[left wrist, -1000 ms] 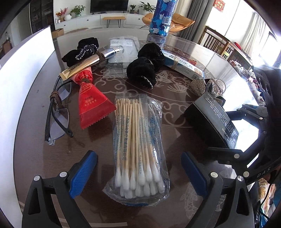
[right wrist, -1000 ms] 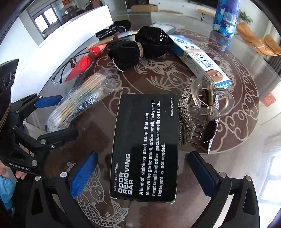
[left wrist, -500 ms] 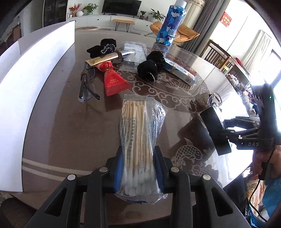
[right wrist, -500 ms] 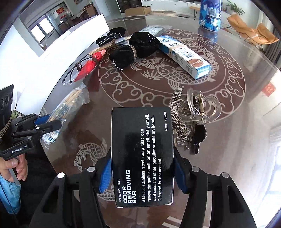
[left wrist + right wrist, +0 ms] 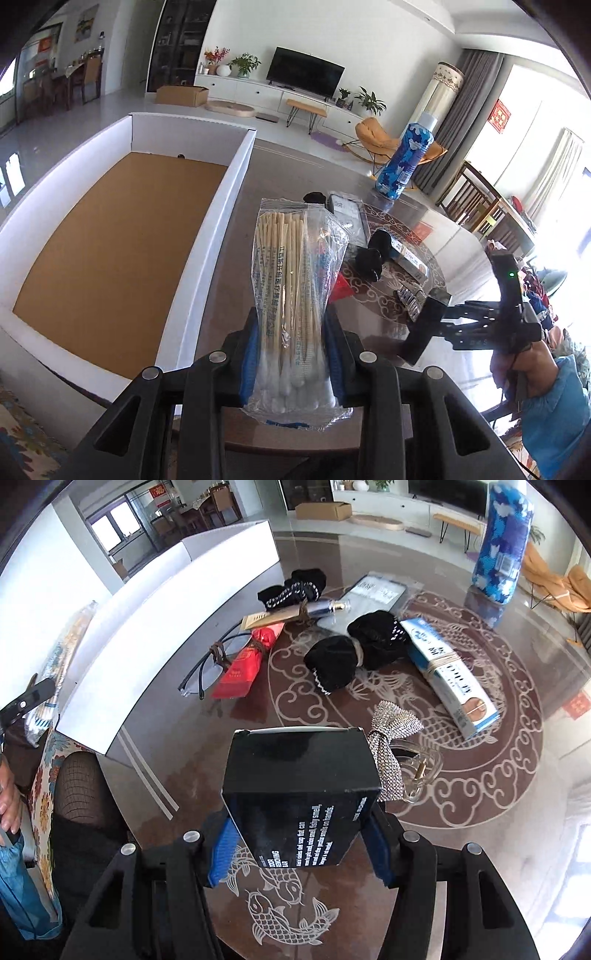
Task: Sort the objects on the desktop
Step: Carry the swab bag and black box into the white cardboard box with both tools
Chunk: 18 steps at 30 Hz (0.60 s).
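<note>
My left gripper (image 5: 291, 363) is shut on a clear bag of cotton swabs (image 5: 291, 295) and holds it up above the table, just right of a large white box with a brown floor (image 5: 110, 240). My right gripper (image 5: 299, 849) is shut on a black odor removing bar box (image 5: 299, 794), lifted and tilted above the glass table (image 5: 207, 786). That box and the right gripper also show at the right of the left wrist view (image 5: 424, 332). The white box's outer wall (image 5: 155, 620) lies left in the right wrist view.
On the table lie a rhinestone bow hair clip (image 5: 399, 753), a blue-white carton (image 5: 450, 675), black scrunchies (image 5: 354, 653), a red packet (image 5: 247, 664), glasses (image 5: 210, 668), a gold tube (image 5: 288, 614), black cloth (image 5: 295, 589), a flat pouch (image 5: 376, 590) and a blue bottle (image 5: 502, 542).
Both grippers closed on their items a second ago and have since lifted them. The left has swung left toward the white box; the right has raised and tilted the black box.
</note>
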{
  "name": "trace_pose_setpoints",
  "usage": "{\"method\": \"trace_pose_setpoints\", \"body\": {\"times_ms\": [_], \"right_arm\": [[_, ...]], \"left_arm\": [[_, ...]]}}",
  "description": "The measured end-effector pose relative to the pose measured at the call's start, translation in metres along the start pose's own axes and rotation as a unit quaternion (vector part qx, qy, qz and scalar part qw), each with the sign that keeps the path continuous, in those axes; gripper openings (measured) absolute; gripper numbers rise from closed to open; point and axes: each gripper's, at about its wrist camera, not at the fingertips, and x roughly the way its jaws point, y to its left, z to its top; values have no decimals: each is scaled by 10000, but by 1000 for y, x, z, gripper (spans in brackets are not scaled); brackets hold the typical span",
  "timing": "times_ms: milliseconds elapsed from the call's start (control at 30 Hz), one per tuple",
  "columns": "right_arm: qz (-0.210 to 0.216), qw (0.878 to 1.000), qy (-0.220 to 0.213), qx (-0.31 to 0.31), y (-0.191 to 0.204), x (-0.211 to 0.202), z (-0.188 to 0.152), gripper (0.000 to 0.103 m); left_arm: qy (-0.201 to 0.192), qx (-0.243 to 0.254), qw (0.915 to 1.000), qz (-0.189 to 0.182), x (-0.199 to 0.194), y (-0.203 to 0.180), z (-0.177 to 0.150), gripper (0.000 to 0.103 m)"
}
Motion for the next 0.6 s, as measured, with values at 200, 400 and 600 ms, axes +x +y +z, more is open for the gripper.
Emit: {"method": "trace_pose_setpoints", "body": {"times_ms": [200, 400, 600], "right_arm": [[175, 9998, -61, -23, 12, 37, 15, 69], [48, 9994, 212, -263, 13, 46, 10, 89], [-145, 9974, 401, -588, 27, 60, 18, 93]], "left_arm": [[-87, 49, 9999, -130, -11, -10, -8, 32], [-113, 74, 9998, -114, -14, -14, -13, 32], [-34, 37, 9998, -200, -4, -17, -15, 32]]}}
